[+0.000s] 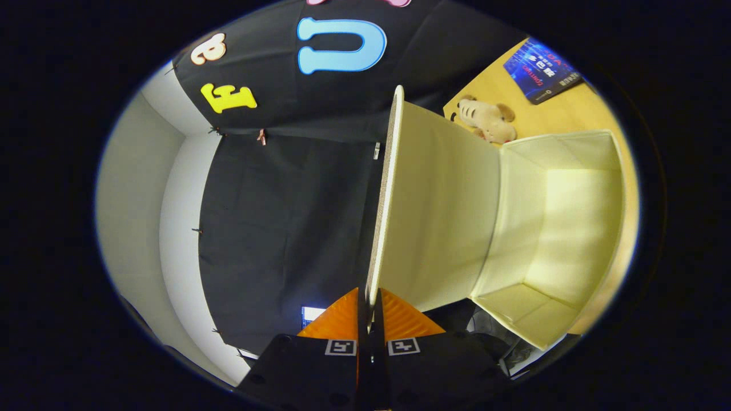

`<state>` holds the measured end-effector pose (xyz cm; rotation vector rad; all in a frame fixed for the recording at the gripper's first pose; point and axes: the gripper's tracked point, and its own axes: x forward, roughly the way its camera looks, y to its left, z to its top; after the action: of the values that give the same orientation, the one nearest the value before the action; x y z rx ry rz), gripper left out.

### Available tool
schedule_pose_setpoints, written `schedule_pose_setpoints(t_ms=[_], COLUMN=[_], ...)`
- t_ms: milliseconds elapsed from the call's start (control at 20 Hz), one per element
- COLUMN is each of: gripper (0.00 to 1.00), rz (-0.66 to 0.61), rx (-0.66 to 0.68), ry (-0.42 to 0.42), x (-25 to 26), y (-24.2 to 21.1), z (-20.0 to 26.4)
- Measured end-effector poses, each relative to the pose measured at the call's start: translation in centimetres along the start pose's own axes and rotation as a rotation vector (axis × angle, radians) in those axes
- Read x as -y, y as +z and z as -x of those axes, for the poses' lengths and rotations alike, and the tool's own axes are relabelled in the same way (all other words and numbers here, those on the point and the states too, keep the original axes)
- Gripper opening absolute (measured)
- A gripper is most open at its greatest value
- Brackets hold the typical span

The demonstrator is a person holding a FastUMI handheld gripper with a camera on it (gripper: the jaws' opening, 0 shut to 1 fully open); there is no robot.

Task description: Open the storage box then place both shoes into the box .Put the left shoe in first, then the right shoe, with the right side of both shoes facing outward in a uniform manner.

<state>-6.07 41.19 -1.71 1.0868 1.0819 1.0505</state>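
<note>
1. Gripper view: the gripper (370,305) has its two fingers pressed almost together, and the thin edge of the storage box lid (434,200) sits between them. Both fingers (337,319) press on this edge, one from each side, so the gripper pinches the lid.

2. The lid is lifted and seen nearly edge-on. Its rim runs as a long pale line straight away from the fingertips, and its cream inner face is turned to the box.

3. The storage box (562,228) stands open beside the lid, joined to it along one side. Its inside is cream and lit, with the walls and the bottom visible. I see no shoe inside the box.

4. The box rests on a wooden table (582,111). Beyond the box, on the same table, lies a small plush toy dog (488,120), near the far corner of the lid. Further off is a dark blue booklet (542,68), well apart from the box.

5. On the other side of the lid hangs the black cloth wall (285,217) of the booth, and beside it a white wall (137,200).

6. Just beside the fingers, low against the cloth, a small bright screen (311,314) is partly hidden.
</note>
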Motion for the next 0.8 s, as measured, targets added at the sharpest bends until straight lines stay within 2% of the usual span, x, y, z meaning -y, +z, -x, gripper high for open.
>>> schedule_pose_setpoints(t_ms=[200,350,500,650,750,800], gripper=[0.05,0.05,0.05,0.05,0.11,0.33], rz=[0.048,0.046,0.031,0.088,0.177,0.216], rx=[-0.064,-0.101,-0.139,-0.154,-0.128,-0.120], ry=[-0.047,-0.098,-0.144,-0.214,-0.305,-0.336], x=[-0.1,1.7,3.7,6.0,8.4,9.2], y=[-1.1,-2.0,-2.5,-2.8,-2.3,-2.4], z=[-7.0,-11.3,-14.4,-15.9,-15.7,-15.2])
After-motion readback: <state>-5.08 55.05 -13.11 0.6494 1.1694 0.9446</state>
